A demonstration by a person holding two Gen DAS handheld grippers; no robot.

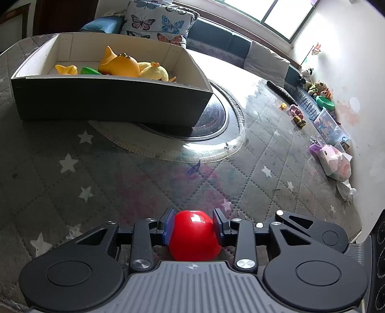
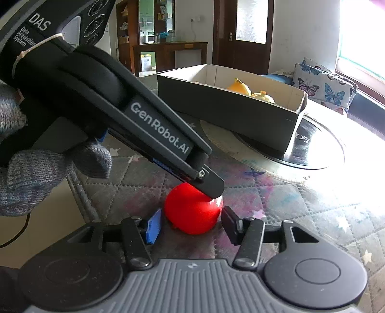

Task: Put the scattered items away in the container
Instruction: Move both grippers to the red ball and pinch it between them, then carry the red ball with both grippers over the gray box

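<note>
the left hand-held gripper (image 1: 192, 225) holds the red ball (image 1: 194, 234) between its two blue pads, one pad pressed on each side of it; the ball sits low on the quilted mat (image 1: 108, 183) that covers the bench; in the right wrist view this same hand-held gripper comes down from the upper left, and its black finger tip lies on the top of the ball (image 2: 192, 211); a gloved hand (image 2: 36, 173) grips its handle; the right hand-held gripper (image 2: 190, 227) stands wide, with the ball between its fingers, the blue pad (image 2: 153, 226) apart from the ball, the other finger just beside it; whether that one touches i cannot tell.

ahead of the left hand-held gripper and to its left stands the cardboard box (image 1: 108, 101), well apart from the ball; inside it lie yellow toy ducks (image 1: 125, 65) and a green toy (image 1: 89, 70); the box rests partly on a round glass turntable (image 1: 214, 115); behind it is a butterfly cushion (image 1: 158, 21).
</note>
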